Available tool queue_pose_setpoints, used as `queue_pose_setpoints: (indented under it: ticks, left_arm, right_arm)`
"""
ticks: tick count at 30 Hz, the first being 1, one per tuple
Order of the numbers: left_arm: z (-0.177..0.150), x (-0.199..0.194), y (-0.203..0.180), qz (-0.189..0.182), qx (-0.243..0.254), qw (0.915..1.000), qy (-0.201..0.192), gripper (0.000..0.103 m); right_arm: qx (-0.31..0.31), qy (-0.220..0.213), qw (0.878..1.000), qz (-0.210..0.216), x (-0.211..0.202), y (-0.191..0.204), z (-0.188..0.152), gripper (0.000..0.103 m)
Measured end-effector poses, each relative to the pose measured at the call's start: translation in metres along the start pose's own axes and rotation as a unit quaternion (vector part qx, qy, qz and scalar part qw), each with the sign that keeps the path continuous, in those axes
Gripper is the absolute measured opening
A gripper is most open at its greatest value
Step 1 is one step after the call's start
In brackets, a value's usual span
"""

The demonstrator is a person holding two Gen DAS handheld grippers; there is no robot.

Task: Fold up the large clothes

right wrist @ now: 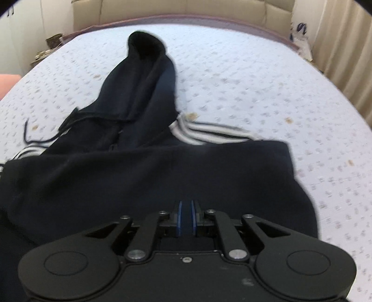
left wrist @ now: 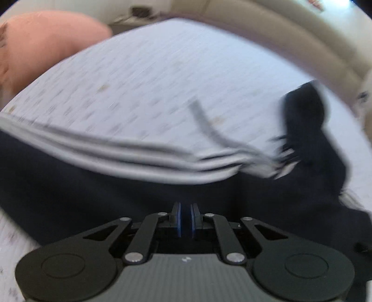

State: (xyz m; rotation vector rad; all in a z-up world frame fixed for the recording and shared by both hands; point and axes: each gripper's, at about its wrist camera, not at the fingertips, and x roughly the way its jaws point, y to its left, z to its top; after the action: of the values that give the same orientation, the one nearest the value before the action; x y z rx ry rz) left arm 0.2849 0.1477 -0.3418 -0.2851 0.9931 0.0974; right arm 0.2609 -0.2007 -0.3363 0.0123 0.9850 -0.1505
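Observation:
A dark navy garment with a band of white and grey stripes lies spread on a pale patterned bed. My left gripper is shut, and its blue pads pinch the navy cloth at the near edge. In the right wrist view the same garment fills the foreground, and a long dark part stretches away toward the headboard. Stripes show from under a fold. My right gripper is shut on navy cloth. A thin dark cord trails off to the left.
A pink pillow lies at the bed's far left. The bed sheet stretches bare to the right of the garment. A beige padded headboard closes the far end, and curtains hang at the right.

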Motion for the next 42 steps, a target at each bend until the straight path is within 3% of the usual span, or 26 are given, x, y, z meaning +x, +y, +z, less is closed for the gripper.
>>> queue_pose_setpoints:
  ticks: [2, 4, 6, 7, 9, 11, 12, 13, 14, 16, 17, 22, 26, 28, 30, 31, 33, 36, 38, 40, 41, 42]
  left_arm:
    - [-0.003, -0.002, 0.007, -0.018, -0.013, 0.9997, -0.001, 0.012]
    - [-0.002, -0.013, 0.006, -0.054, -0.022, 0.9982, -0.016, 0.022]
    - [0.001, -0.019, -0.003, -0.085, -0.010, 0.9961, -0.023, 0.048]
    - [0.003, -0.019, -0.009, -0.090, -0.001, 0.9956, -0.025, 0.055]
    - [0.004, -0.015, -0.019, -0.094, 0.009, 0.9954, -0.018, 0.085]
    - [0.006, 0.004, -0.029, -0.109, 0.011, 0.9939, 0.010, 0.079]
    - [0.006, 0.012, -0.033, -0.115, 0.011, 0.9930, 0.027, 0.054]
    - [0.005, 0.018, -0.036, -0.121, 0.013, 0.9916, 0.042, 0.041]
    - [0.005, 0.023, -0.039, -0.123, 0.016, 0.9911, 0.049, 0.035]
    - [0.002, 0.021, -0.046, -0.106, 0.031, 0.9934, 0.032, 0.011]
    - [0.002, 0.017, -0.048, -0.100, 0.035, 0.9942, 0.020, 0.005]
    - [0.005, -0.029, -0.021, -0.146, -0.024, 0.9881, -0.043, 0.004]
    - [0.002, -0.043, -0.006, -0.093, -0.030, 0.9936, -0.056, 0.004]
    - [-0.003, -0.022, 0.005, -0.080, -0.037, 0.9960, -0.015, 0.007]
    - [-0.010, -0.002, 0.006, -0.052, -0.023, 0.9982, 0.019, 0.026]
    - [-0.012, 0.001, 0.005, -0.042, -0.014, 0.9989, 0.018, 0.028]
    - [-0.010, -0.007, 0.002, -0.040, -0.013, 0.9991, 0.004, 0.036]
    - [-0.004, -0.038, -0.006, -0.047, 0.006, 0.9975, -0.053, 0.050]
    - [-0.002, -0.056, -0.015, -0.073, 0.026, 0.9937, -0.081, 0.051]
    - [-0.003, -0.064, -0.027, -0.106, 0.044, 0.9898, -0.085, 0.048]
    - [-0.004, -0.062, -0.035, -0.122, 0.053, 0.9882, -0.076, 0.044]
    - [-0.006, -0.054, -0.043, -0.134, 0.065, 0.9870, -0.059, 0.033]
  right_arm:
    - [-0.006, 0.019, 1.000, -0.006, 0.014, 0.005, -0.004, 0.007]
    - [0.002, 0.031, 0.999, -0.007, 0.020, 0.004, -0.006, 0.007]
    - [0.008, 0.028, 1.000, -0.002, 0.018, 0.002, -0.006, 0.008]
    - [0.007, 0.025, 1.000, -0.003, 0.016, 0.002, -0.007, 0.010]
    - [0.005, 0.025, 1.000, -0.003, 0.011, 0.000, -0.008, 0.010]
    - [0.004, 0.029, 1.000, 0.002, 0.011, 0.001, -0.008, 0.010]
    - [0.003, 0.029, 1.000, 0.003, 0.011, 0.002, -0.007, 0.010]
    - [0.001, 0.029, 1.000, 0.004, 0.011, 0.003, -0.008, 0.010]
    - [-0.001, 0.027, 1.000, 0.004, 0.011, 0.003, -0.007, 0.010]
    - [0.000, 0.026, 1.000, 0.005, 0.010, 0.004, -0.008, 0.010]
    - [0.002, 0.025, 1.000, 0.006, 0.010, 0.004, -0.009, 0.010]
    - [0.007, 0.016, 1.000, 0.004, -0.001, -0.001, -0.008, 0.010]
    - [0.007, -0.001, 1.000, 0.006, -0.014, -0.004, -0.004, 0.011]
    - [0.007, 0.001, 1.000, 0.011, -0.012, -0.003, -0.005, 0.012]
    - [0.003, 0.015, 1.000, 0.010, -0.003, 0.000, -0.008, 0.017]
    - [-0.003, 0.034, 0.999, 0.003, 0.005, 0.002, -0.011, 0.023]
    - [-0.024, 0.067, 0.997, -0.009, 0.019, 0.008, -0.014, 0.024]
    - [-0.030, 0.045, 0.999, 0.003, 0.006, 0.010, -0.008, 0.024]
    - [-0.029, 0.009, 0.999, 0.014, -0.011, 0.010, -0.003, 0.024]
    - [-0.040, -0.024, 0.999, 0.023, -0.026, 0.016, 0.000, 0.024]
    - [-0.043, -0.031, 0.998, 0.027, -0.028, 0.019, 0.000, 0.024]
    - [-0.043, -0.030, 0.998, 0.032, -0.028, 0.023, -0.001, 0.024]
